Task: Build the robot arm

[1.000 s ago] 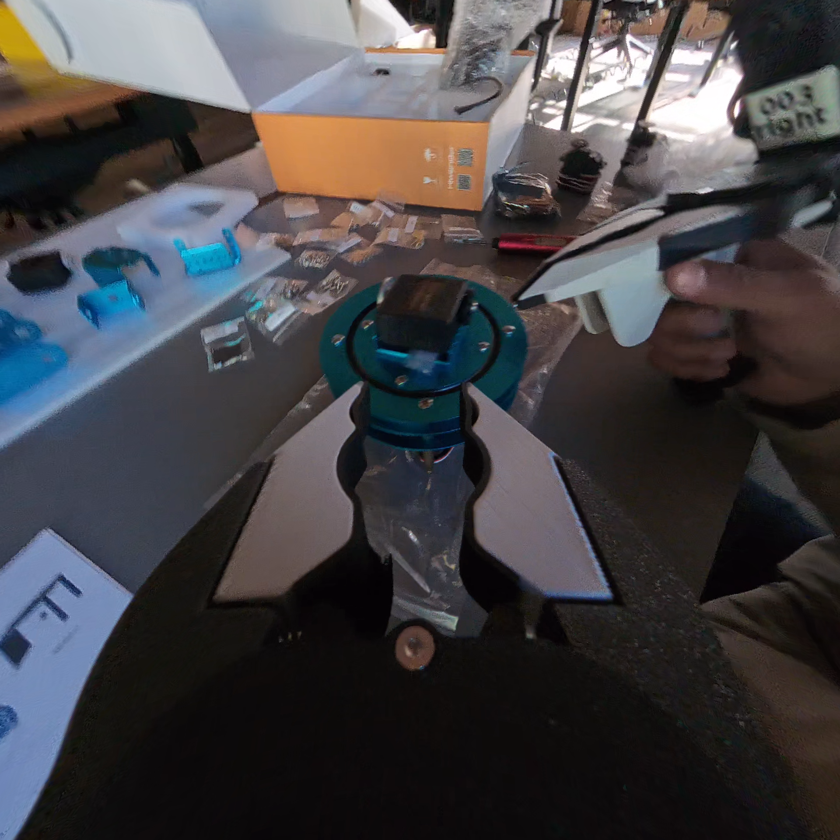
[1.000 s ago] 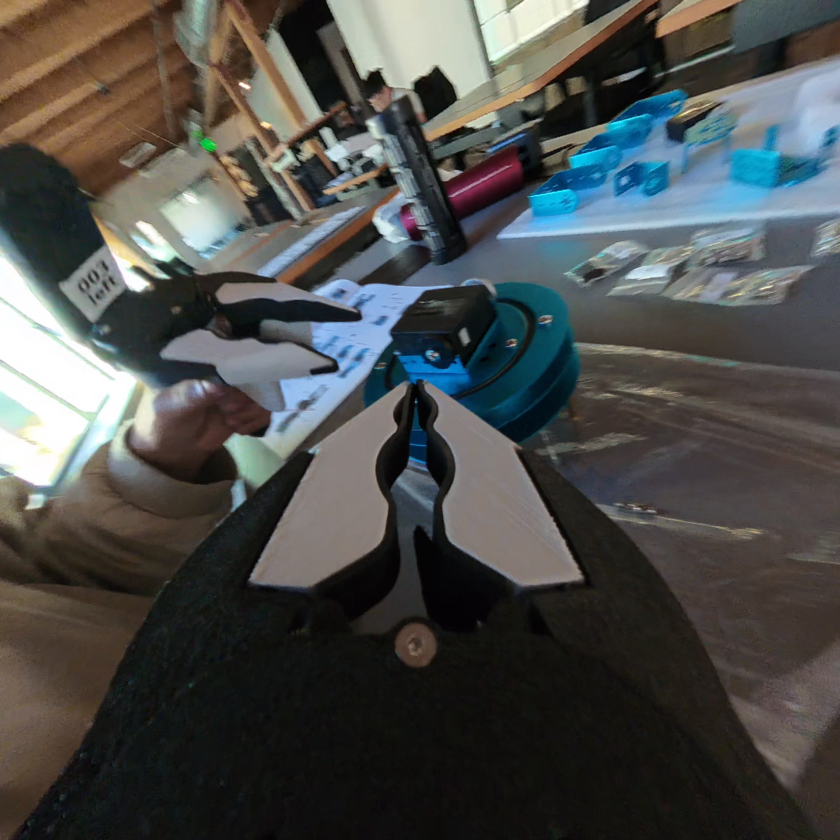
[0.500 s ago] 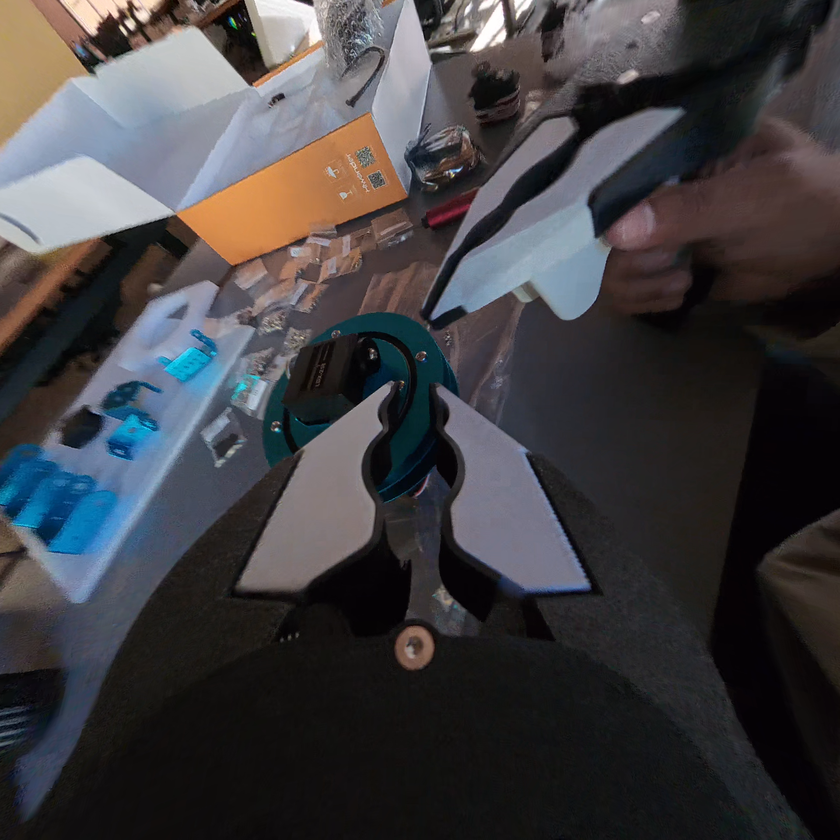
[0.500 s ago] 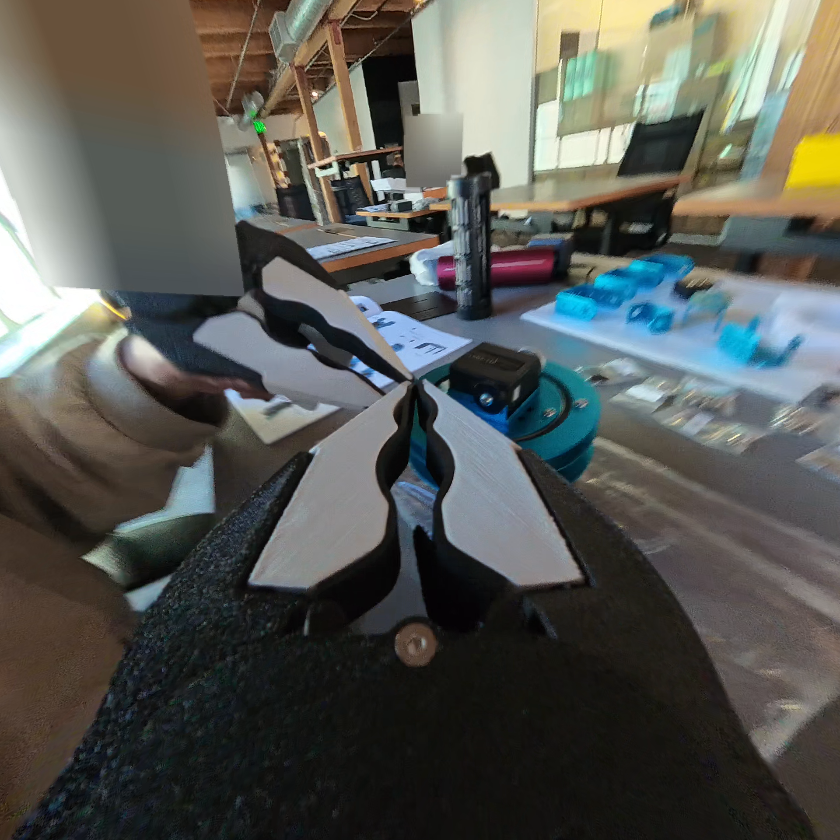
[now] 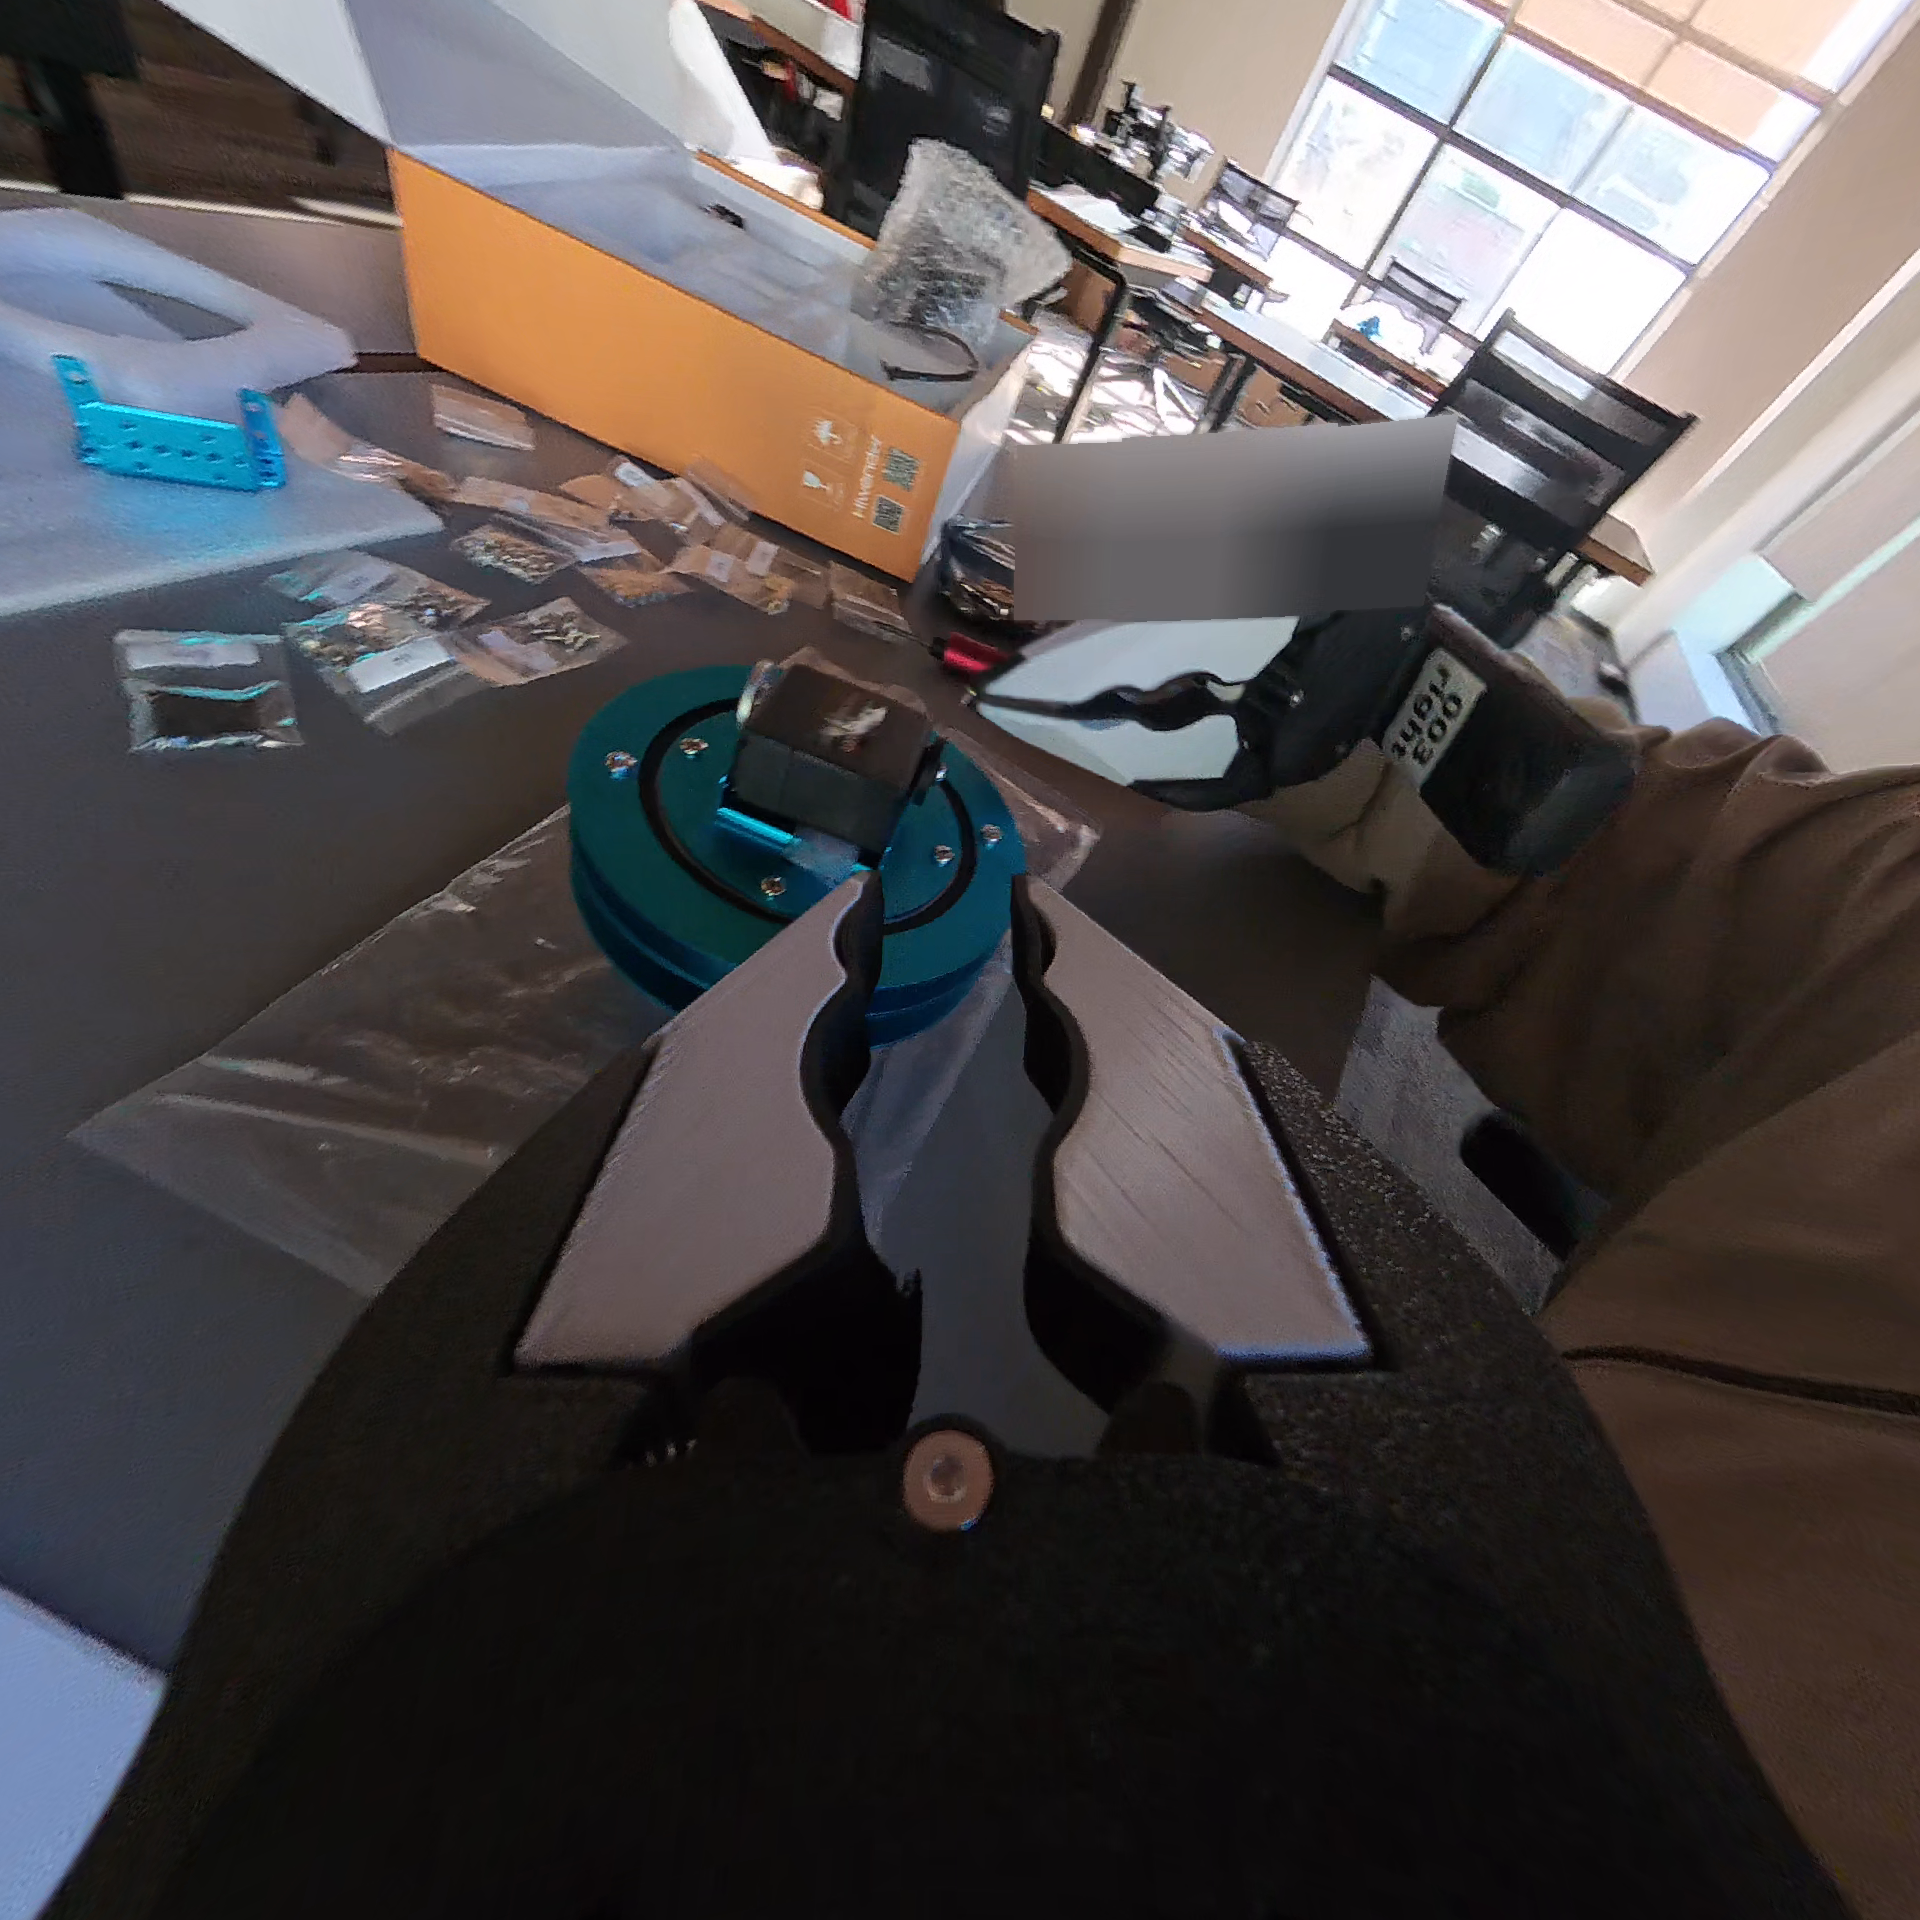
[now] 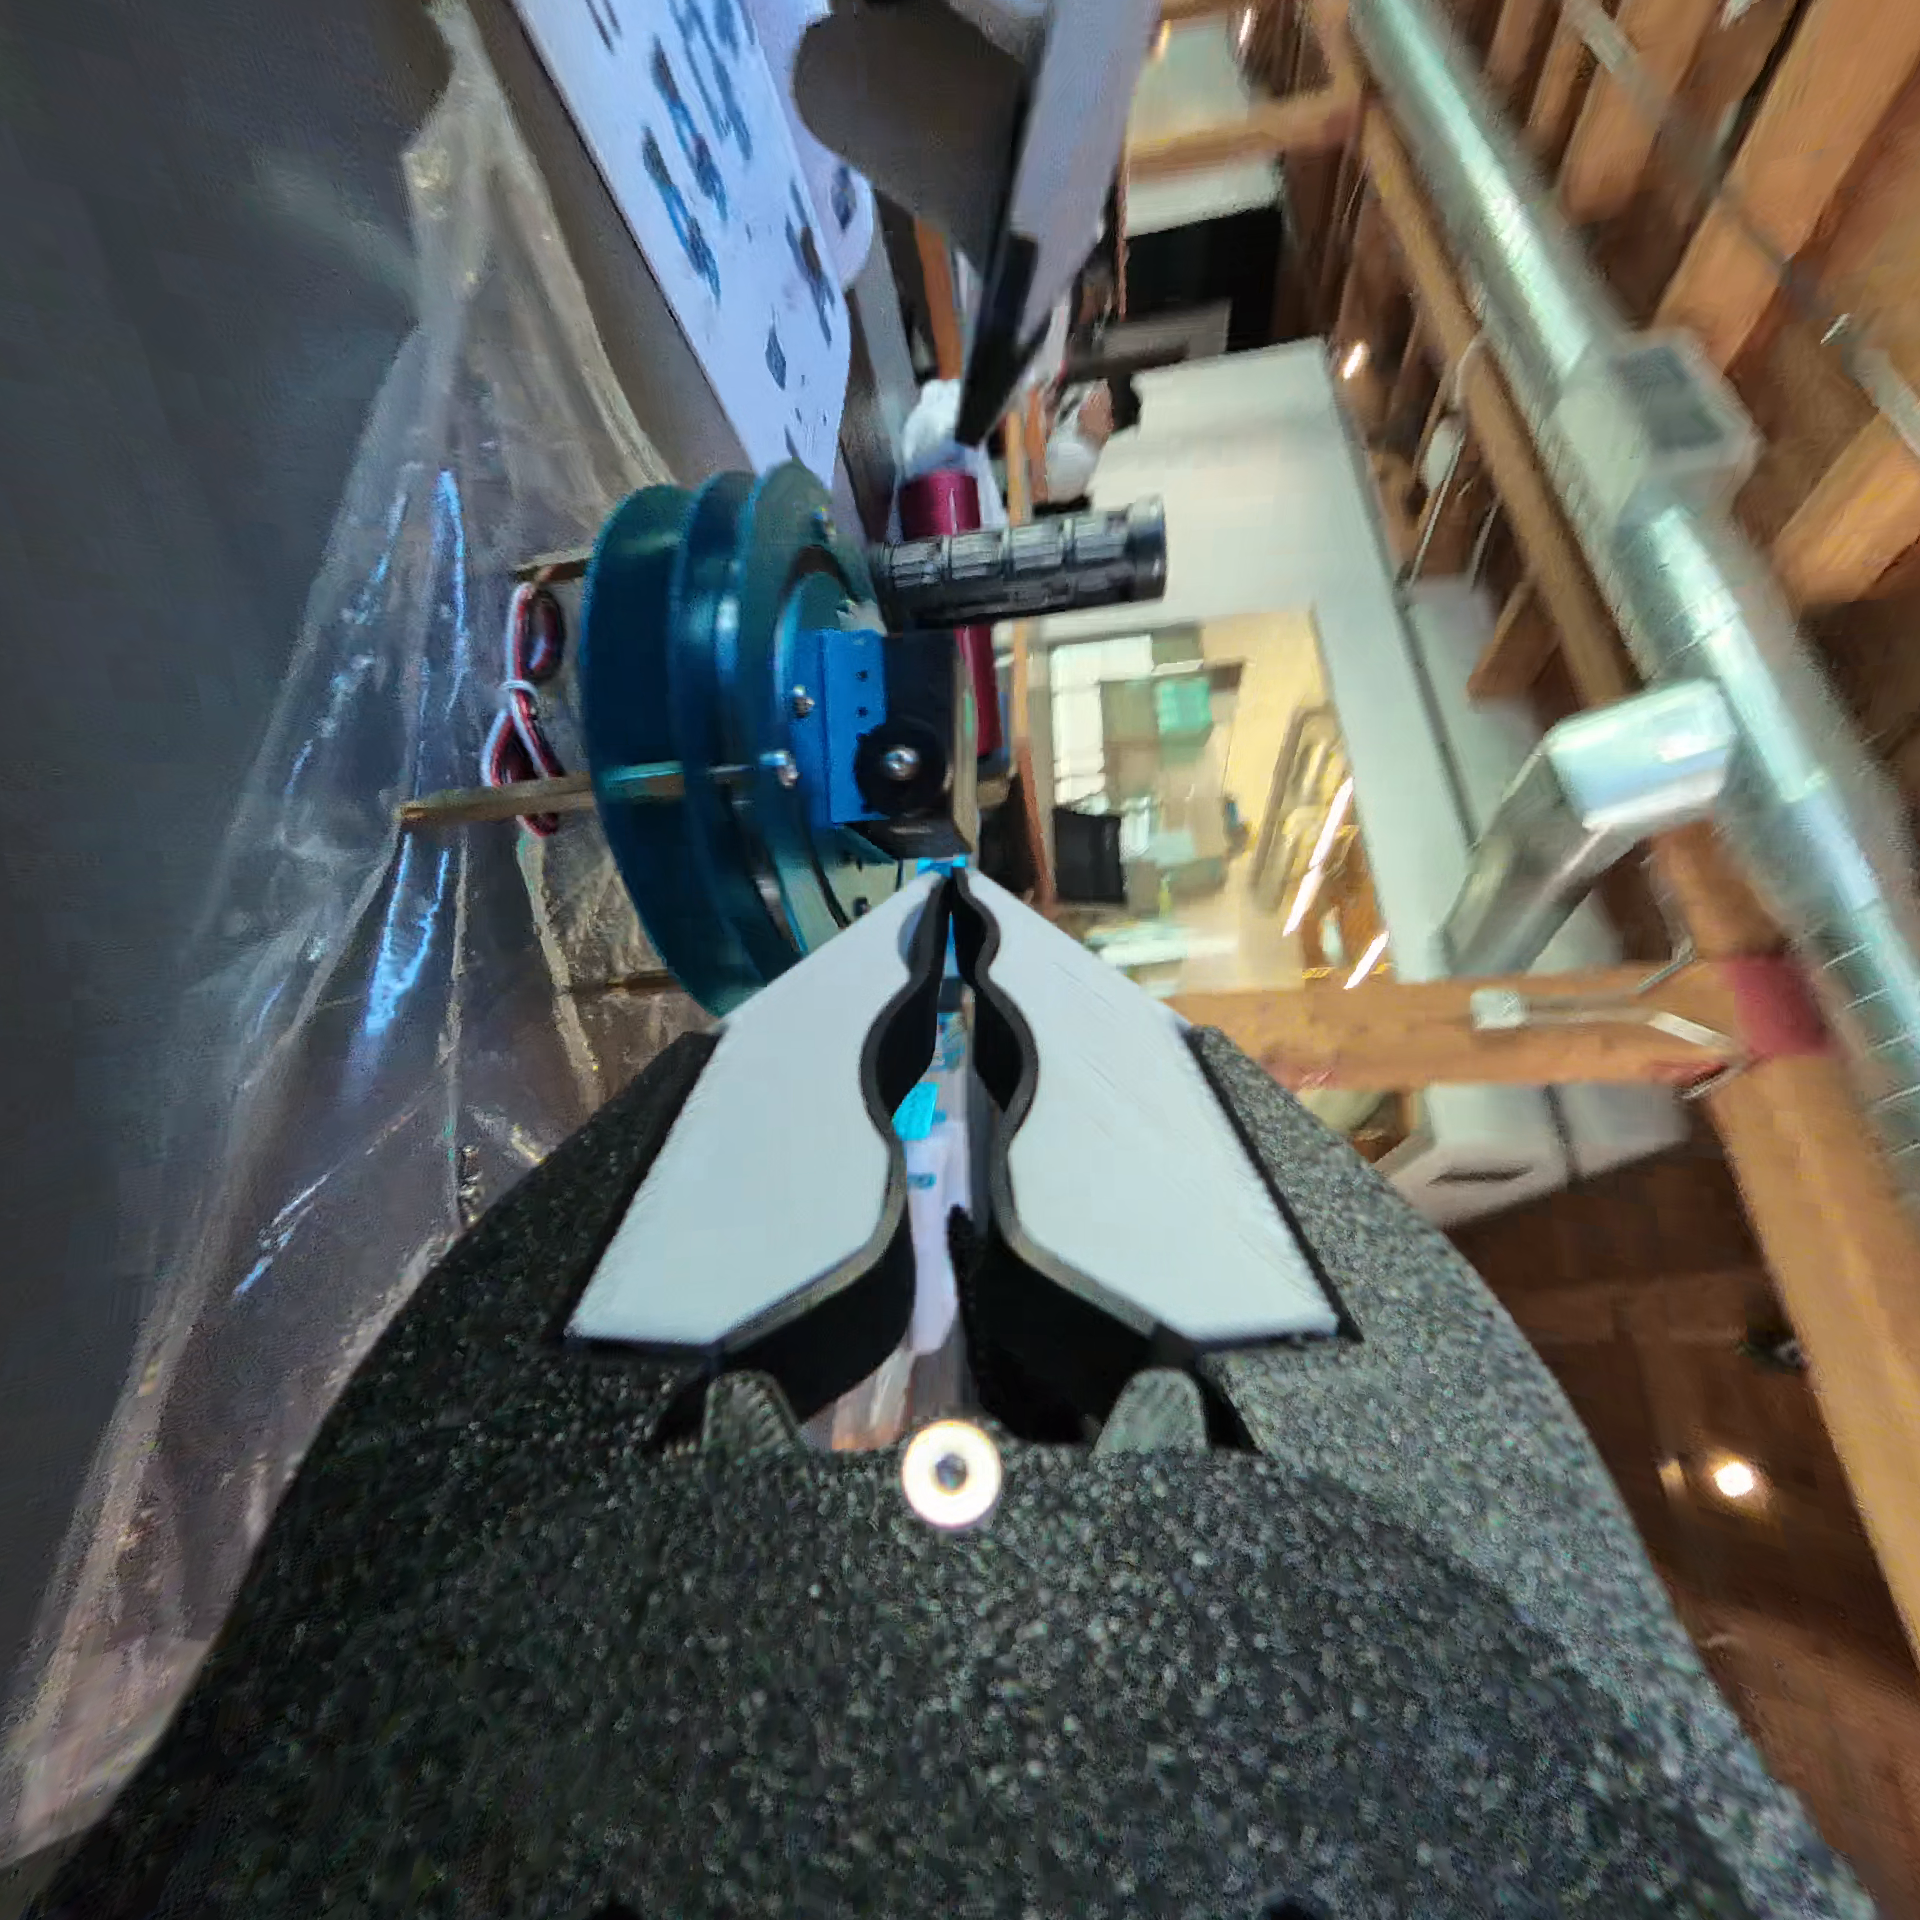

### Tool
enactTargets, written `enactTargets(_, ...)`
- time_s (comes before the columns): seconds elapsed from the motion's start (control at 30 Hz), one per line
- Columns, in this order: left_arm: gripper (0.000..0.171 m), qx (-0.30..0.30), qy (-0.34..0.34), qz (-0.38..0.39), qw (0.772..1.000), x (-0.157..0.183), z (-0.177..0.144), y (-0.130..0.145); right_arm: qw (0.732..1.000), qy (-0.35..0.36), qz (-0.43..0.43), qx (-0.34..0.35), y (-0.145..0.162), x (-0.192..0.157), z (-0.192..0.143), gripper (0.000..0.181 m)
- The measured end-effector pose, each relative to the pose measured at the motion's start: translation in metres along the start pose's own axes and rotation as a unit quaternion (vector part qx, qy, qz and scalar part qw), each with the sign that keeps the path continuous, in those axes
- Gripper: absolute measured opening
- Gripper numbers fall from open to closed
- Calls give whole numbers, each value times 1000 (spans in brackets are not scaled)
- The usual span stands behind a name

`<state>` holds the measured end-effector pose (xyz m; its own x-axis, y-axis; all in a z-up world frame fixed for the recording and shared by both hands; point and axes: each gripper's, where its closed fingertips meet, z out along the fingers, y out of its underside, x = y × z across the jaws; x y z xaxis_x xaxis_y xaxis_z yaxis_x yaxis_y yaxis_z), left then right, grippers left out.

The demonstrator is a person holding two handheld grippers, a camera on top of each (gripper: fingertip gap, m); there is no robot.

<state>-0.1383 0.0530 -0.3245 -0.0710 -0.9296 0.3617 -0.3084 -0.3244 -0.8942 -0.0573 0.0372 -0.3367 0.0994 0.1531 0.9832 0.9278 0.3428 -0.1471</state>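
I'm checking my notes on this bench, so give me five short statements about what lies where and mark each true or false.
1. A black block sits on top of the teal round base. True.
2. The round base rests on a clear plastic sheet. True.
3. The left gripper is clamped shut on the black block. False: its fingers stand apart, just short of the base's near edge, holding nothing.
4. The orange box stands between the left gripper and the round base. False: it stands farther off, behind the base.
5. The right gripper has its fingers nearly closed, with the tips close to the round base. True.
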Motion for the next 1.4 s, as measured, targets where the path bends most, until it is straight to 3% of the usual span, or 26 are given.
enactTargets(0.2, 25, 35, -57, -36, 997, -9, -4, 4, 979, 98, -161, 77, -24, -1, -8, 0)
enactTargets(0.4, 33, 49, -90, 48, 994, -26, -8, -35, 954, 117, -268, 68, -17, 18, -4, 0)
enactTargets(0.5, 34, 67, -92, 55, 992, -36, -1, -57, 951, 146, -270, 44, -8, 24, -1, 0)
enactTargets(0.6, 35, 118, -87, 40, 988, -16, -3, -65, 957, 170, -230, 43, -15, 26, -6, 0)
enactTargets(0.8, 35, 132, -150, 0, 980, 37, -9, -7, 971, 178, -150, 58, -41, 18, -12, 0)
enactTargets(0.9, 35, 128, -209, -21, 969, 62, -18, 21, 967, 178, -170, 61, -58, 3, -15, 0)
enactTargets(1.0, 34, 146, -275, -29, 950, 74, -34, 35, 967, 177, -176, 50, -65, 2, -21, 0)
enactTargets(1.13, 35, 101, -303, -22, 947, 86, -42, 51, 977, 158, -143, 32, -65, -5, -33, 0)
enactTargets(1.27, 35, 73, -302, -5, 950, 89, -46, 59, 973, 175, -150, 13, -57, 1, -44, 0)
enactTargets(1.4, 35, 71, -246, -23, 966, 88, -40, 70, 977, 169, -127, -7, -42, 7, -44, 0)
